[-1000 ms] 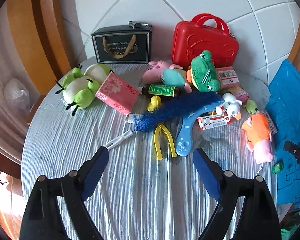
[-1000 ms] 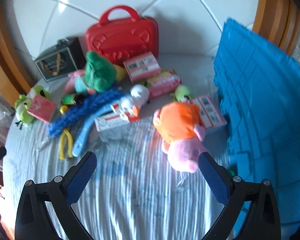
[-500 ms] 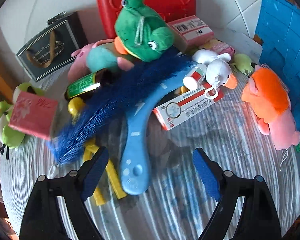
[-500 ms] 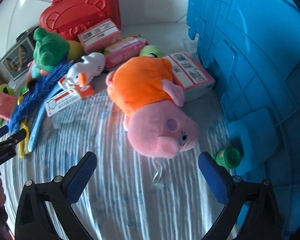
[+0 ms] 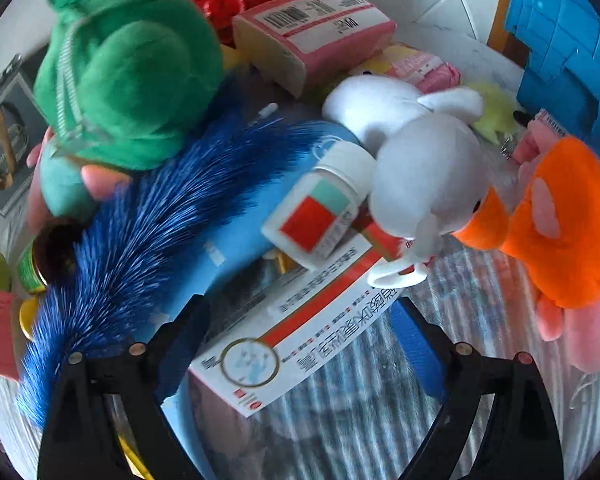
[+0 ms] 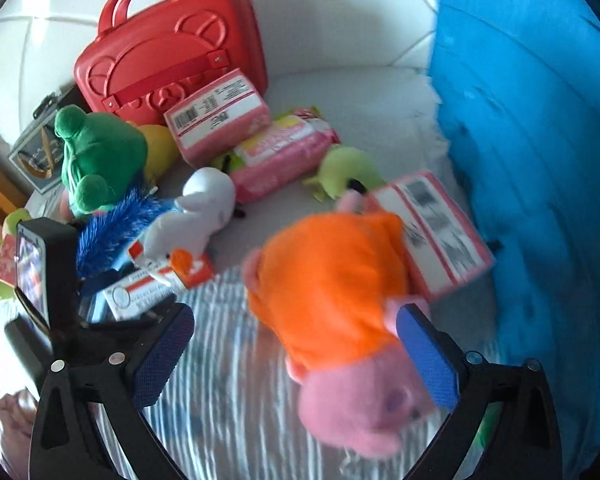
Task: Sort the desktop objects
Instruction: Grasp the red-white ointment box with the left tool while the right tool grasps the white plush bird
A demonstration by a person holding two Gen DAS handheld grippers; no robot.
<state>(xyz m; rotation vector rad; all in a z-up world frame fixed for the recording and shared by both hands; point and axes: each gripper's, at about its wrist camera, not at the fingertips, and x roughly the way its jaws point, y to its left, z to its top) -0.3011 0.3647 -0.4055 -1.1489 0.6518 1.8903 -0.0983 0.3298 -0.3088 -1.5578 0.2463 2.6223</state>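
Note:
My left gripper points down into the pile, its jaws opening. A white and red medicine box lies between the blue pads, and neither pad visibly presses on it. Just beyond it are a white pill bottle and a white duck plush. My right gripper hangs over an orange and pink pig plush, its jaws closing. The pig lies between the pads, close to the right one and well clear of the left one. In the right wrist view, the left gripper's body shows at the left edge.
A green frog plush and a blue bristly brush crowd the left. A red case stands at the back by the wall, with pink boxes in front of it. A blue crate walls off the right. A striped grey cloth covers the table.
My left gripper has dropped and moved in from the near table to straddle the medicine box. My right gripper has closed in on the pig, and its pads stand a little narrower.

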